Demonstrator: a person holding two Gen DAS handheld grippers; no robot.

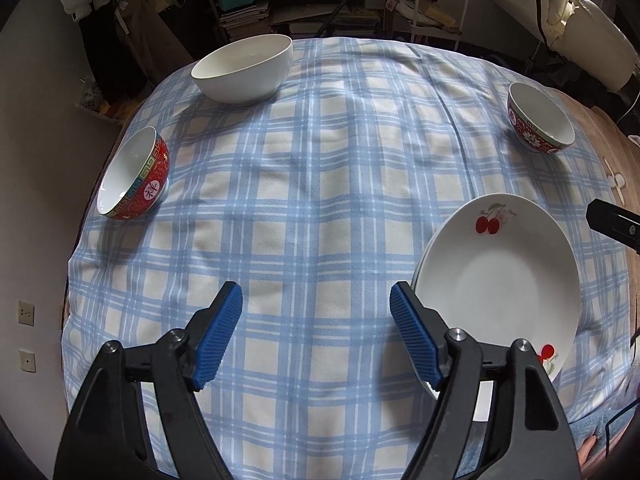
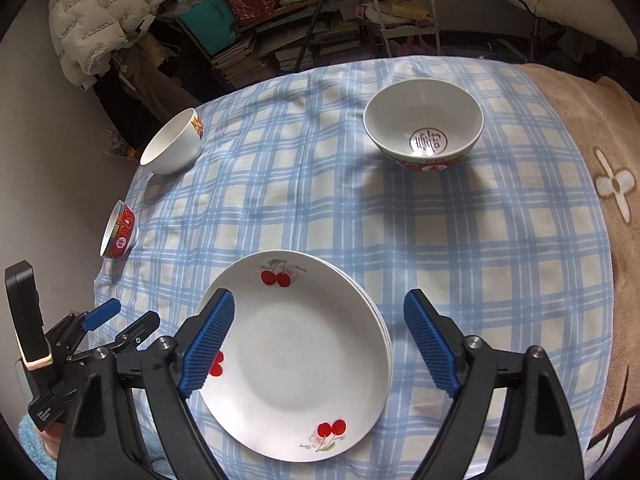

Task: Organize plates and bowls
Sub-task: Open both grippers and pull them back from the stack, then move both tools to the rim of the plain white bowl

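Left gripper: spread wide, empty, above bare cloth just left of the plates; seen too at the near left of the right wrist view
Right gripper: spread wide, empty, above the plates, blue pads either side of the top plate without touching it
Plates: stacked, white with red cherries, near middle of the cloth in the right wrist view; near right in the left wrist view; lower rims showing along the stack's right edge
White bowl: upright, far left of the cloth; in the right wrist view a small coloured print on its side
Red bowl, left: on the left edge of the cloth, well apart from the plates; also at the left edge in the right wrist view
Red bowl, right: upright, far right, emblem on the inner bottom; far right in the left wrist view
Cloth: blue and cream check, under all the dishes
Blanket: tan, right of the cloth
Shelves: cluttered, beyond the far edge
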